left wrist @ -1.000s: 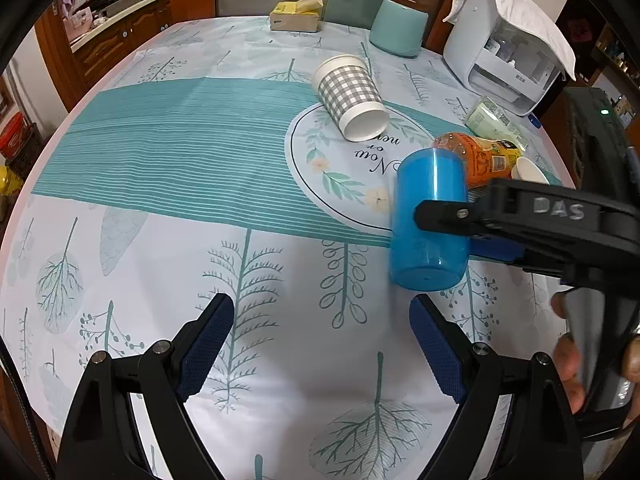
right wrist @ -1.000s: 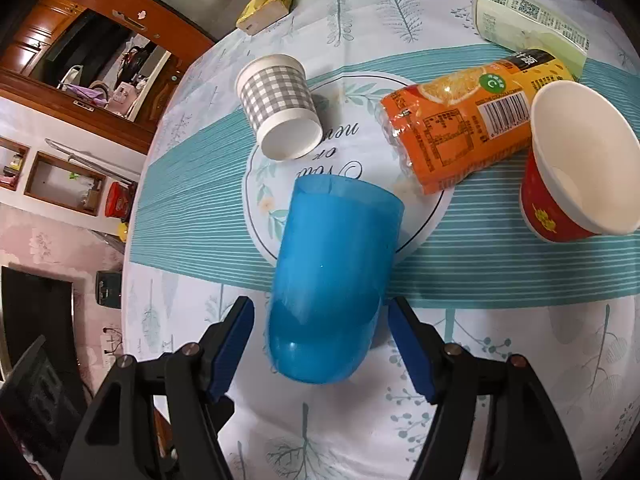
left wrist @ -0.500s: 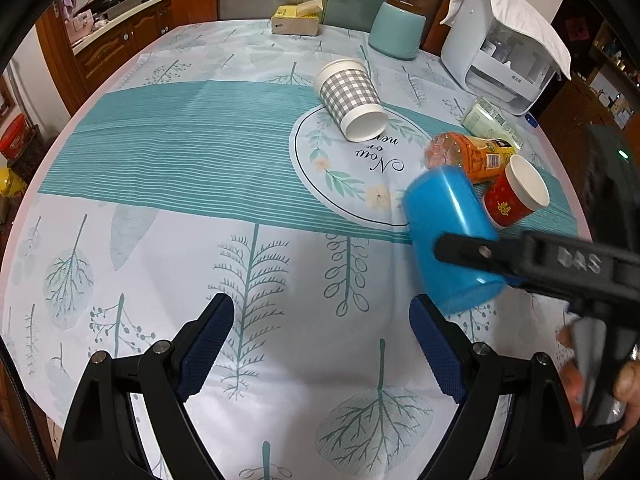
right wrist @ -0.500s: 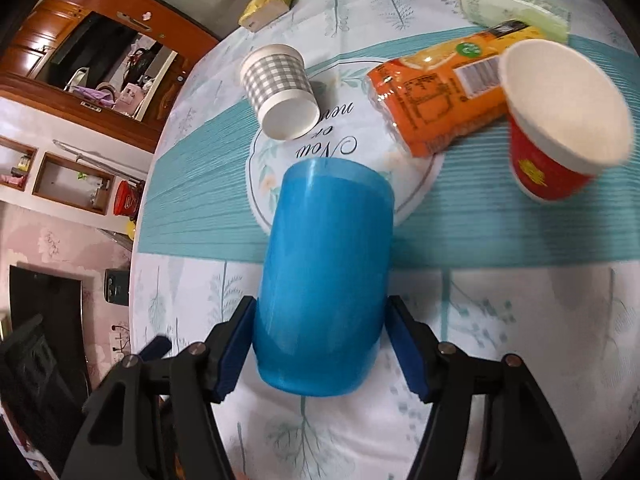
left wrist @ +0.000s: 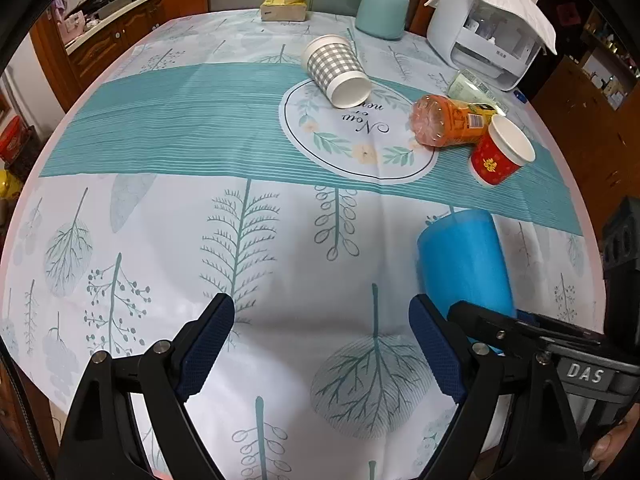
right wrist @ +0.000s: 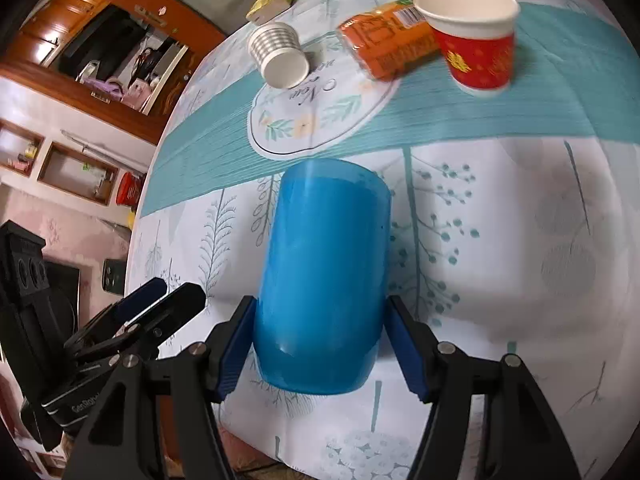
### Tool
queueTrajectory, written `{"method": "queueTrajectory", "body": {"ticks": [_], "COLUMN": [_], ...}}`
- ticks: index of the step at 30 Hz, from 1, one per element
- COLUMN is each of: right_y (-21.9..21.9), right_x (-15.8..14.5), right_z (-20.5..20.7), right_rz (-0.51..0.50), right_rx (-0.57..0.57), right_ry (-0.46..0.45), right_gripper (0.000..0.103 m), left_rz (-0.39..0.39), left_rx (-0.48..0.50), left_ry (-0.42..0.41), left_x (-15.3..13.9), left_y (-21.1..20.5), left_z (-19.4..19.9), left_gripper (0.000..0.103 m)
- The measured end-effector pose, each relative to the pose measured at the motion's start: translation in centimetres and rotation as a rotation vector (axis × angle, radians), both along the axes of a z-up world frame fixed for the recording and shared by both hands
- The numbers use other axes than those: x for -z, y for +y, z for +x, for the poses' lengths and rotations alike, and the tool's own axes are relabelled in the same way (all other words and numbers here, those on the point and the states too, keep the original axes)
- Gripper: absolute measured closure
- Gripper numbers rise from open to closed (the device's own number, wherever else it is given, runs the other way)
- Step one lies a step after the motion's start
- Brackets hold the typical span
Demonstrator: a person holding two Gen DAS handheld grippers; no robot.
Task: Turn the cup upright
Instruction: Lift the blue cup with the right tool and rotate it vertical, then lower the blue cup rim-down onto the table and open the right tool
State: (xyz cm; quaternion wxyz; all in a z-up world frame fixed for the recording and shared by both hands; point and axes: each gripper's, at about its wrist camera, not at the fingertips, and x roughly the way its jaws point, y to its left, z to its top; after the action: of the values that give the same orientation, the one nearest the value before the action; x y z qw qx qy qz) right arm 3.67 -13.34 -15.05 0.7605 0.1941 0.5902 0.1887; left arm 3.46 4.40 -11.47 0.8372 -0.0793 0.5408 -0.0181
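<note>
I am pinching the blue cup low on its slick wall with my right tongs — left tongs spread, idle — so it is risking slipping or toppling on the desk as I am turning it

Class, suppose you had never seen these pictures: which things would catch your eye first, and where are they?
The blue cup stands out, clamped near its closed end between the right tool's pads above the pale tablecloth. Beyond it a red paper cup stands upright on the teal stripe, beside an orange bottle on its side.
</note>
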Motion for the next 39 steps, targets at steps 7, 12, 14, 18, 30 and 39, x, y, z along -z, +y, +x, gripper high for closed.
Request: {"method": "queueTrajectory", "body": {"ticks": [7,12,14,18,30,39], "right_y": [0.7,0.3,-0.1,-0.9,-2.2,-3.0], "right_x": [0.3,-0.5,-0.8,-1.3,-2.8,-3.9], "right_z": [-0.4,-0.6,-0.8,-1.2,-2.5,-3.7], "right_rz": [-0.025,-0.033,-0.028,-0.027,-0.066,-0.097], "right_rx": [-0.016,-0.011,-0.005,0.007,0.007,0.007], "right_ry": [0.012,-0.022,-0.033,-0.05,-0.123,-0.181], "right_gripper": [0.037,0.03,0.029,0.029,0.028,0.028], "left_rz": [-0.013,-0.036,-0.036,-0.034,-0.029,-0.029], "left_rx": [0.018,0.02,0.023,0.036,0.092,0.125], "left_ry": [-0.006,-0.013,-0.011,-0.013,-0.035,-0.048], "left_x": [-0.4,-0.9,-1.1,-1.3,-2.3,-3.4], "left_y": [-0.4,-0.4,-0.6,-1.0,-3.0,-4.1], "left_z": [-0.9,-1.2,-1.3,-1.5,-2.0,-2.6], "left_gripper": [0.015,0.015,0.015,0.015,0.015,0.015]}}
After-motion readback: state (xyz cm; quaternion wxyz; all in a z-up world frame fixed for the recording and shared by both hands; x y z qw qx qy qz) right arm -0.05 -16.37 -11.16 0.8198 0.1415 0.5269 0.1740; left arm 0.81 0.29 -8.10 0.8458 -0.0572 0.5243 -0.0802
